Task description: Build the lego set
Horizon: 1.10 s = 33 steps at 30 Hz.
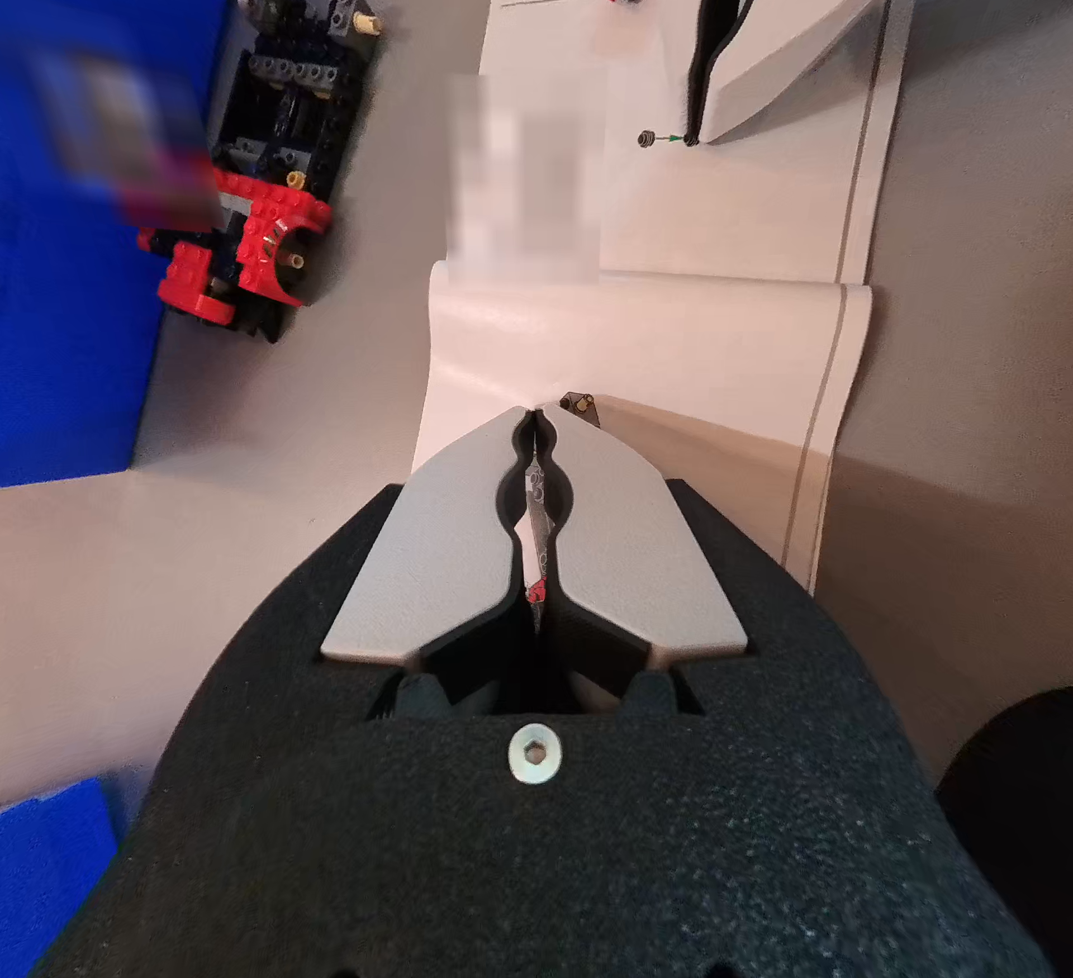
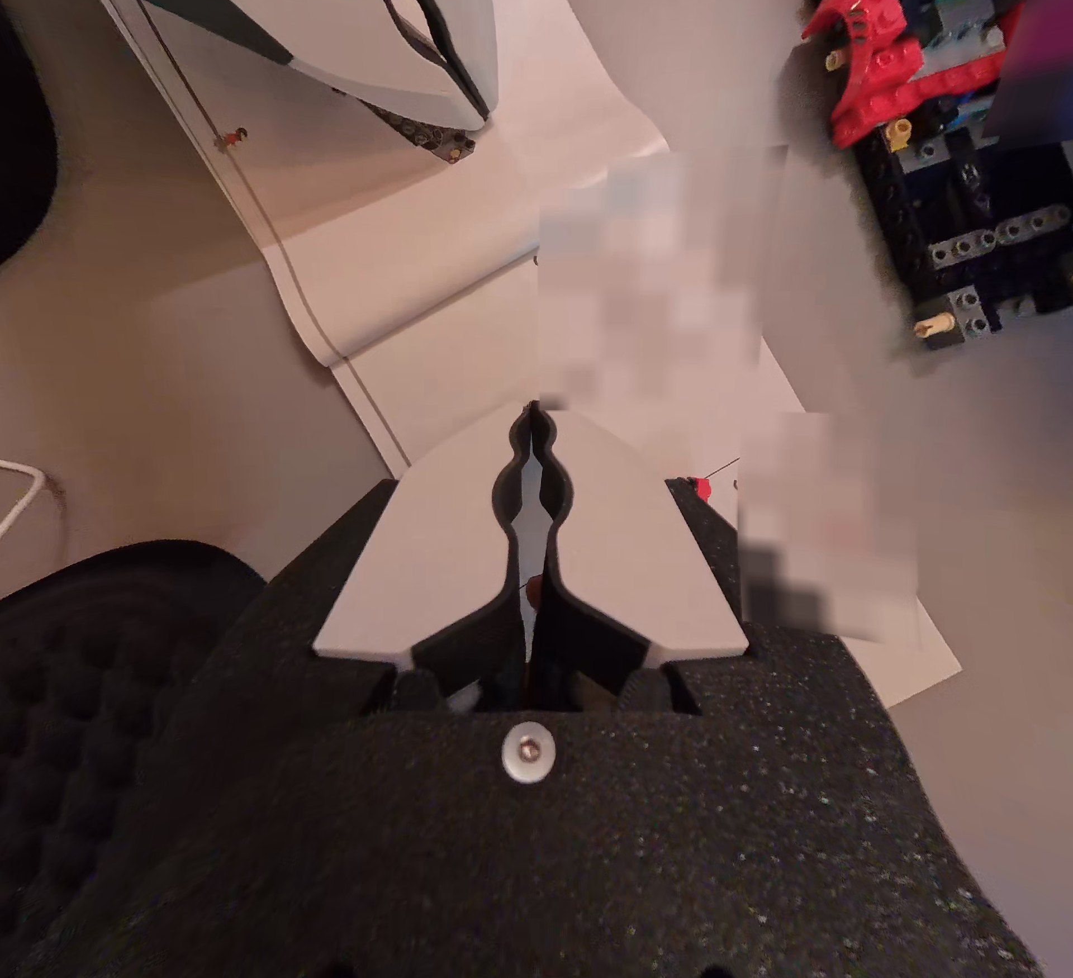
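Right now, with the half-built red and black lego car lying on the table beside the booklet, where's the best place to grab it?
Probably across the long black chassis, one finger on each straight side, coming from above. Those flat parallel sides suit the fingers better than the curved red arches or the protruding tan pins.

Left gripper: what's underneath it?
The open booklet lies beneath the left gripper, and a dark lego piece with a tan pin pokes out by its tip. The shut jaws cover most of the piece, so whether they grip it is unclear.
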Tool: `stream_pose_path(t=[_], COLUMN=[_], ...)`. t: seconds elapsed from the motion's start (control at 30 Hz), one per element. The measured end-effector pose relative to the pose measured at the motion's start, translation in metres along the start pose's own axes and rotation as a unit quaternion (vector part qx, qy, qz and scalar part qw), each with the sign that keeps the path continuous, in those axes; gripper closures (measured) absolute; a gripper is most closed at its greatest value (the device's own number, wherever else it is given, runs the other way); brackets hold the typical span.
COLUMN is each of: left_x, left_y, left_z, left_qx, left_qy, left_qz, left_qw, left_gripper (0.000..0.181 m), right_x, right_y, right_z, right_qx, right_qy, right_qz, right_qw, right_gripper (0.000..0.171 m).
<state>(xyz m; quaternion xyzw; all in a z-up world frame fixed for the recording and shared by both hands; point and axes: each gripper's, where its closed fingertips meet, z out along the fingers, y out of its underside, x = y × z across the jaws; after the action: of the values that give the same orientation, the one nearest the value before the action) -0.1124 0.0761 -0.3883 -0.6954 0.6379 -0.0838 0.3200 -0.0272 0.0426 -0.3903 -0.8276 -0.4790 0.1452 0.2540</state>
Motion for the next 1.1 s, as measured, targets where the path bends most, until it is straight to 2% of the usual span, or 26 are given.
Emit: stream_pose_path(t=[0.23,0.43,0.6,0.67,0.77,0.87,1.03,1.1], left_x=[0.001,0.002,-0.003,-0.008,-0.015,-0.028,-0.046,-0.046], left_y=[-0.002,-0.001,0.004,0.007,0.009,0.017,0.019,0.020], left_z=[0.002,0.000,-0.005,-0.011,-0.023,-0.031,-0.035,-0.036], left_qx=[0.003,0.011,0.018,0.024,0.053,0.078,0.133,0.143], left_qy=[0.046,-0.009,-0.021,-0.017,0.008,0.015,0.018,0.029], left_qz=[-0.014,-0.003,0.000,-0.010,-0.040,-0.060,-0.112,-0.105], left_qw=[0.999,1.000,1.000,1.000,0.998,0.995,0.985,0.984], left_gripper=[0.181,0.181,0.177,0.171,0.159,0.147,0.144,0.137], right_x=[-0.002,-0.004,-0.002,0.002,0.011,0.029,0.077,0.097], right_y=[-0.001,-0.002,-0.004,-0.006,-0.022,-0.034,-0.058,-0.068], right_z=[0.000,0.000,-0.001,-0.003,-0.013,-0.018,-0.008,0.000], right_qx=[-0.009,-0.015,-0.049,-0.055,-0.002,0.018,0.056,0.060], right_qy=[-0.004,0.028,0.050,0.041,0.008,-0.007,0.019,0.026], right_qz=[0.003,-0.023,-0.082,-0.087,-0.056,-0.052,-0.084,-0.091], right_qw=[1.000,0.999,0.994,0.994,0.998,0.998,0.995,0.994], right_gripper=[0.171,0.171,0.169,0.156,0.145,0.120,0.113,0.109])
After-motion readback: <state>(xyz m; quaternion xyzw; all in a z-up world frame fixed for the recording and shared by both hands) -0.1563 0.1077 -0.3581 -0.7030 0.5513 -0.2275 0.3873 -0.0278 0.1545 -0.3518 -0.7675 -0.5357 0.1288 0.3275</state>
